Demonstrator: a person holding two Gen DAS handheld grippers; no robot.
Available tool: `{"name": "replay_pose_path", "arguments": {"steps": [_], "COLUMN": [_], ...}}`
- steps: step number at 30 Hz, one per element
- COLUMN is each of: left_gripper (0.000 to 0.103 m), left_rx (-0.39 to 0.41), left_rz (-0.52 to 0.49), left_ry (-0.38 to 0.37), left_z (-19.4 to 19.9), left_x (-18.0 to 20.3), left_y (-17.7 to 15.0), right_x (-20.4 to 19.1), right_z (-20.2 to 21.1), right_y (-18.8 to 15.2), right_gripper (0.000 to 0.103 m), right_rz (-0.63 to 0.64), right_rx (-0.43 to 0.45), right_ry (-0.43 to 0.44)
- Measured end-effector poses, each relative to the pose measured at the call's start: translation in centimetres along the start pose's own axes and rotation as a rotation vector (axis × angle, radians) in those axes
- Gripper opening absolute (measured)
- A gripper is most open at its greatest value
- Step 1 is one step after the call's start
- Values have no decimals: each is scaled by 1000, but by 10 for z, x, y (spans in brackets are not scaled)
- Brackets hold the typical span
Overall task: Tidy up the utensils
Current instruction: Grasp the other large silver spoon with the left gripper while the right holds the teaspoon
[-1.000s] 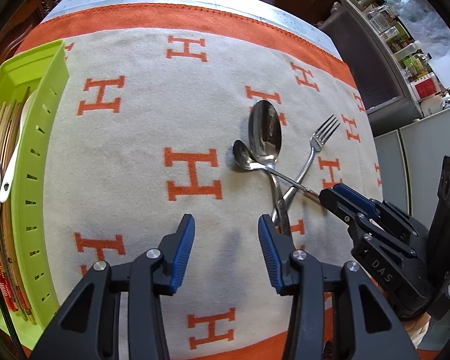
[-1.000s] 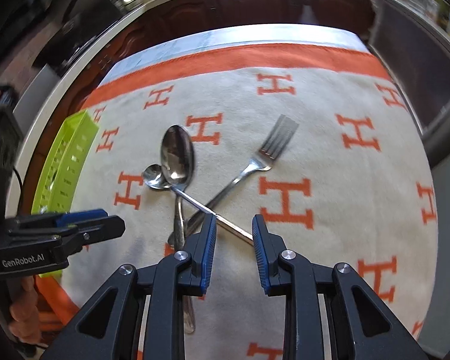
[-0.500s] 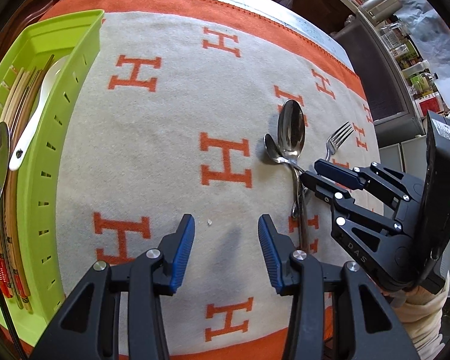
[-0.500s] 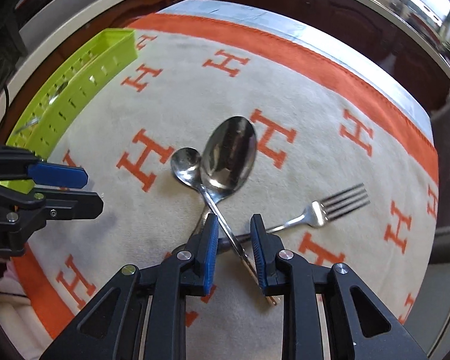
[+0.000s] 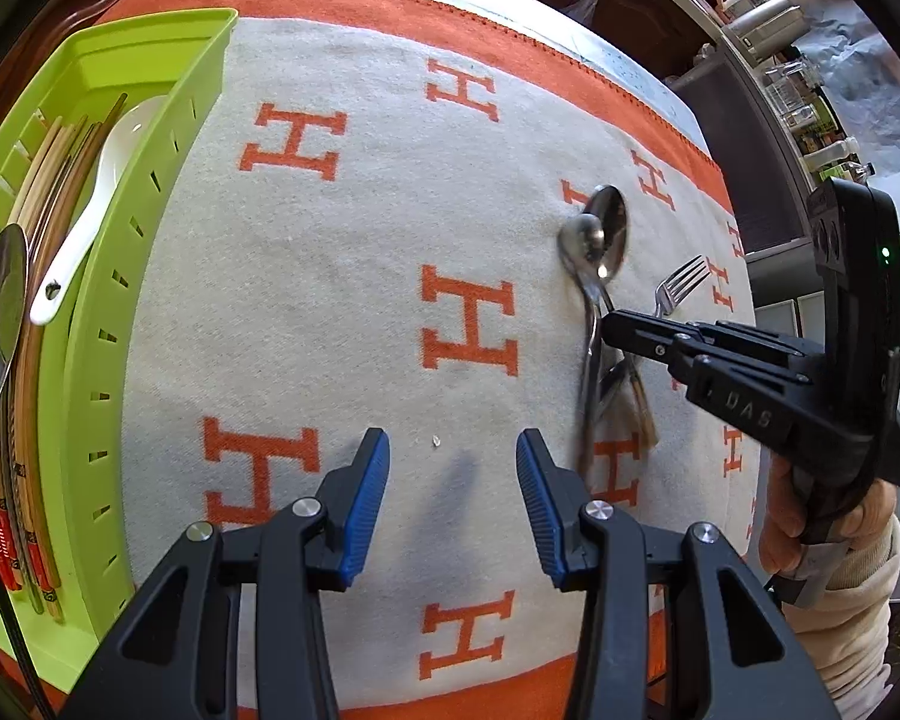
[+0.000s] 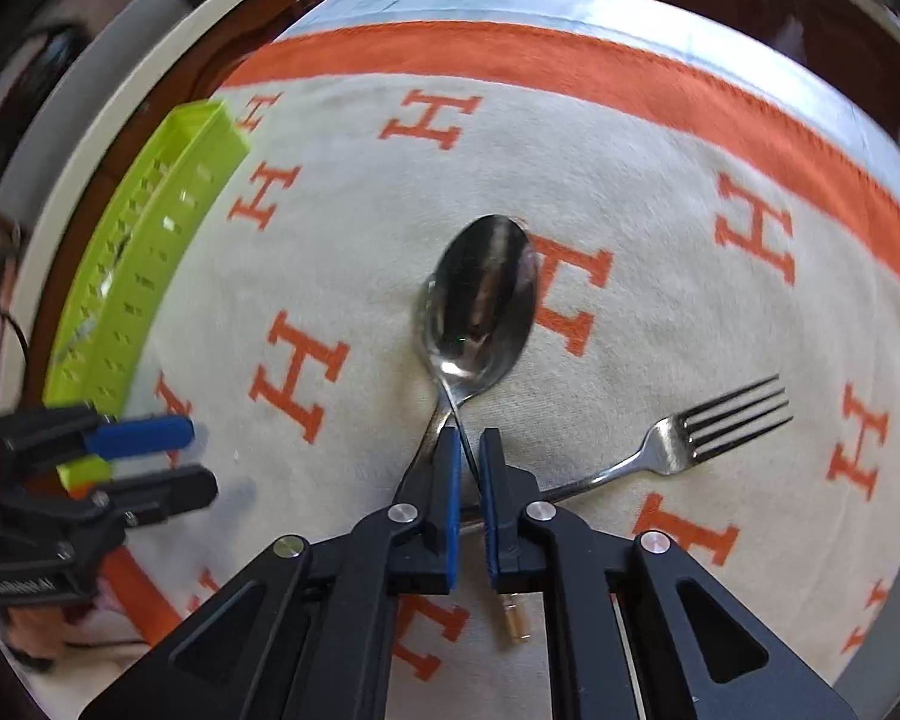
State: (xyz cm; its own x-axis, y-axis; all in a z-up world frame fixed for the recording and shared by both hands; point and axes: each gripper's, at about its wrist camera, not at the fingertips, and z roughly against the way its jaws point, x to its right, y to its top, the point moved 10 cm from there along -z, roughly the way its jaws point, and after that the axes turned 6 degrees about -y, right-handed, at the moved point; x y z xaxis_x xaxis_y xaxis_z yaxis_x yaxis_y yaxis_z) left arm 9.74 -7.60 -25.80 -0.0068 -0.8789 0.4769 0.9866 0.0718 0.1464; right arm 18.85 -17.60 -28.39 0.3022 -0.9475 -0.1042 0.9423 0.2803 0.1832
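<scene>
Right gripper (image 6: 467,456) fingers clamped on spoon (image 6: 480,306) handle at frame centre, ready for tray (image 5: 120,276) at left; left gripper (image 5: 450,480) half-open, empty.

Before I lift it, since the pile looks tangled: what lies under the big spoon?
A smaller spoon peeks out beside and beneath the big spoon; their handles cross near the right gripper. The fork handle runs under the gripper, where any overlap is hidden.
</scene>
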Motion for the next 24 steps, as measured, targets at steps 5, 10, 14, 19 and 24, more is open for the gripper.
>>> {"name": "replay_pose_path", "arguments": {"steps": [5,10,14,19,24], "left_gripper": [42,42,42,42,32], "left_rx": [8,-11,-44,-156,-207], "left_rz": [-16,-38,-124,-245,-285], "left_ry": [6,11,32,28,78], "left_z": [4,-1,-9,-38,-62], "left_x": [2,10,26,58,72], "left_y": [1,4,11,27,47], "right_x": [7,14,23,49,75], "right_z": [8,30,51,69,70], "right_y": [1,-14,-29,-53,-75], "right_gripper": [2,2,2,2,2], "right_rz": [-117,-212,-293,-447,-559], "right_rx": [47,132,205,268,290], "right_ry": [107,203,239,290,329]}}
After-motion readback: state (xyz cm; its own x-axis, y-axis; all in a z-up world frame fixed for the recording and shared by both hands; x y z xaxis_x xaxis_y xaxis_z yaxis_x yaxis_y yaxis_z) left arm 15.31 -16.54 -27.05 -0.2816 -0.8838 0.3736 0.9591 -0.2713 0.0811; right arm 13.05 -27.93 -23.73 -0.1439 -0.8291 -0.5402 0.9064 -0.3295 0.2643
